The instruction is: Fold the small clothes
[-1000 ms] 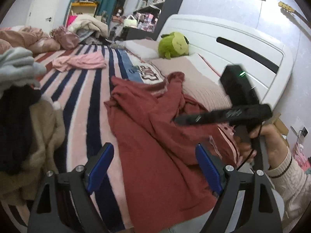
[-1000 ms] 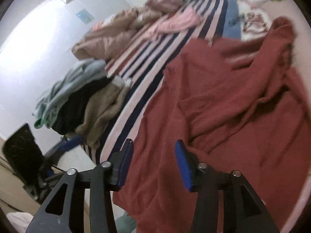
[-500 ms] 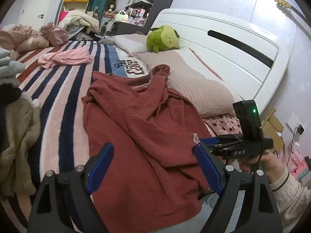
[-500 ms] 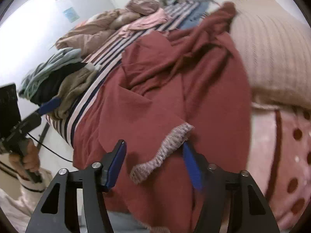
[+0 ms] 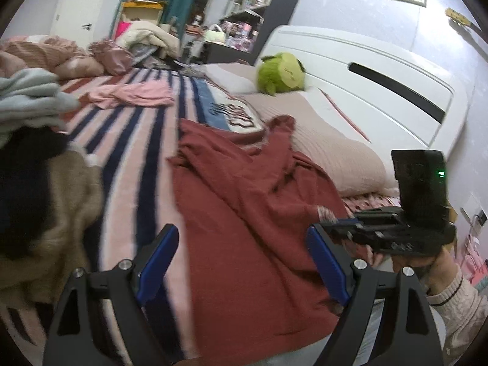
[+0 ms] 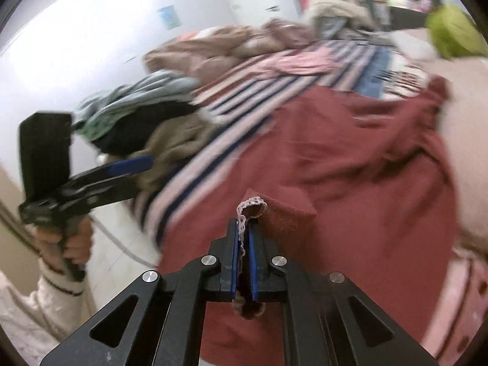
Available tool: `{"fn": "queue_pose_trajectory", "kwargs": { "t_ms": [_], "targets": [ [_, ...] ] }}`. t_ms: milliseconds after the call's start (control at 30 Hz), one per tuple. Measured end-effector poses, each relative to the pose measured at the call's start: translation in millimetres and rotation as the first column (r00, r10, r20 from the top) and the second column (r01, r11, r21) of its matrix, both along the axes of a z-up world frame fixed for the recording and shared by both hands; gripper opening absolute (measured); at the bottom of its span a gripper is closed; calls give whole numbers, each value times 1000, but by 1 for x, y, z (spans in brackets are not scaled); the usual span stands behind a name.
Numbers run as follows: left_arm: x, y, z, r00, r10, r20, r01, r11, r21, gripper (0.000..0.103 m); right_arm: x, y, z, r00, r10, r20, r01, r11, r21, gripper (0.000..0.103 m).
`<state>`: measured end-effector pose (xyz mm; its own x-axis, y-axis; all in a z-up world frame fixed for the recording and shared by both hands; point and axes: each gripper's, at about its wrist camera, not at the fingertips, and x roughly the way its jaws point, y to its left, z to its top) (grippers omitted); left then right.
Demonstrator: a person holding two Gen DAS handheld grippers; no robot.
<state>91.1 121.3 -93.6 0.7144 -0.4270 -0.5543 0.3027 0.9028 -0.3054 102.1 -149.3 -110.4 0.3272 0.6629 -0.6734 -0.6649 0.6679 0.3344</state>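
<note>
A dark red knitted garment lies crumpled across the near end of the striped bed, and the right wrist view shows the same red garment. My right gripper is shut on its pale lace-trimmed edge, which loops up between the blue pads. In the left wrist view the right gripper sits at the garment's right edge, held by a hand in a cream sleeve. My left gripper hovers open above the garment's near edge with nothing between its fingers. In the right wrist view the left gripper points in from the left.
A pile of grey, black and beige clothes sits at the bed's left side. A pink garment lies farther up the striped cover. A beige pillow, a green plush toy and the white headboard stand right.
My right gripper has swung to the garment's right edge and closed its jaws on the lace trim. The left gripper stays open and has wobbled without going anywhere.
</note>
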Motion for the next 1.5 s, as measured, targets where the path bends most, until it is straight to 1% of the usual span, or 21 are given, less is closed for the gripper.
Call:
{"fn": "queue_pose_trajectory", "kwargs": {
  "t_ms": [133,200,267,333,367,500,600,700,733,767,833,900,967,1067,1167,1200,1233,1267,1367,1467,1500],
  "targets": [
    [-5,27,5,999,42,8,-42,999,8,83,-11,59,2,980,198,-6,-198,979,-44,1],
    [-6,32,3,999,45,3,-45,999,3,83,-16,87,-4,949,311,-46,-313,947,-74,2],
    [-7,35,-1,999,40,-7,-40,999,-3,83,-17,103,-11,935,346,-74,-352,930,-106,3],
    [-7,33,-9,999,29,-27,-29,1000,-6,83,-15,105,-13,941,328,-82,-336,933,-128,17],
    [-6,31,-14,999,23,-38,-23,1000,-6,83,-14,100,-11,947,314,-71,-320,940,-120,27],
    [2,17,-34,994,-24,-104,22,1000,-20,83,-8,50,9,983,184,1,-183,978,-97,36],
    [8,-6,-54,987,-65,-146,69,997,22,82,-4,2,14,998,48,29,-45,994,-104,41],
    [18,-25,-75,983,-17,-183,36,994,100,64,-1,-41,12,998,-66,17,67,994,-88,41],
    [22,-29,-80,983,33,-183,-9,991,131,46,1,-51,11,996,-93,11,94,992,-80,41],
    [23,-31,-81,984,55,-169,-29,988,151,23,0,-62,9,993,-119,7,119,990,-74,41],
    [24,-30,-77,986,68,-149,-42,984,171,2,0,-84,8,986,-169,10,169,984,-62,41],
    [22,-23,-72,986,79,-147,-52,982,180,2,4,-100,6,978,-208,9,208,977,-50,41],
    [21,-14,-68,984,110,-138,-77,972,223,2,4,-112,6,971,-236,27,237,970,-60,41],
    [22,-4,-74,979,125,-163,-84,968,238,2,10,-122,5,955,-280,98,291,949,-122,41],
    [22,-6,-74,979,89,-183,-44,970,239,7,25,-119,4,934,-300,193,339,916,-215,42],
    [21,-7,-69,982,70,-176,-29,974,225,11,32,-116,3,928,-298,223,349,904,-245,48],
    [23,-7,-60,987,47,-155,-17,982,190,24,39,-115,3,924,-294,242,355,897,-264,52],
    [24,-8,-54,989,38,-140,-14,985,172,30,50,-109,3,917,-287,276,365,883,-295,56],
    [38,-16,-30,997,3,-74,9,987,160,30,80,-94,1,906,-250,342,373,852,-367,56],
    [51,-25,-21,999,-25,-42,31,987,155,32,112,-69,-7,900,-192,392,374,803,-464,56],
    [54,-24,-21,999,-33,-38,38,989,142,32,126,-57,-15,901,-158,404,367,773,-517,56]
  ]
}}
